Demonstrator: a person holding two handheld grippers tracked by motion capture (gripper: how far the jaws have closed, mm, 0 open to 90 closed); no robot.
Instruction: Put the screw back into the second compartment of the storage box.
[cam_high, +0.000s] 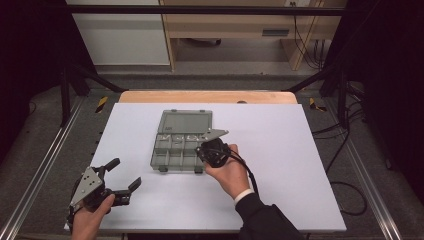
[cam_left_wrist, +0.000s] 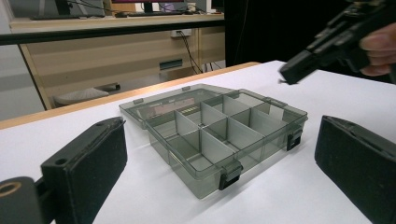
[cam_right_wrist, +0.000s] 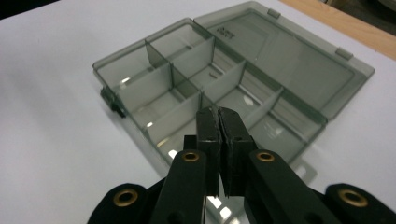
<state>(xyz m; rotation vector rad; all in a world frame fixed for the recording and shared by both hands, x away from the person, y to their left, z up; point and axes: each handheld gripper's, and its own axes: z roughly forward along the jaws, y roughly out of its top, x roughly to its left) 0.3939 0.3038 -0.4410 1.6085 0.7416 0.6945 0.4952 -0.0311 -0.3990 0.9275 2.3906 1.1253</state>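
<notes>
A smoky transparent compartment box (cam_high: 175, 152) lies on the white tabletop (cam_high: 280, 165) with its lid (cam_high: 186, 122) folded flat away from me. Dividers split the box (cam_right_wrist: 187, 84) into several cells, and I cannot make out anything in them. My right gripper (cam_high: 201, 150) hovers over the box's front right corner. In the right gripper view its pads (cam_right_wrist: 218, 114) are pressed together with nothing between them. My left gripper (cam_high: 125, 174) rests near the front left of the table, open and aimed at the box (cam_left_wrist: 219, 135) from some way off. The right gripper (cam_left_wrist: 292, 72) appears at the upper right of the left gripper view.
A wooden table edge (cam_high: 207, 96) runs along the far side of the white surface. Metal rails (cam_high: 45, 165) flank the table. Cables (cam_high: 345, 150) lie on the floor at the right. Wooden furniture (cam_high: 235, 30) stands behind the table.
</notes>
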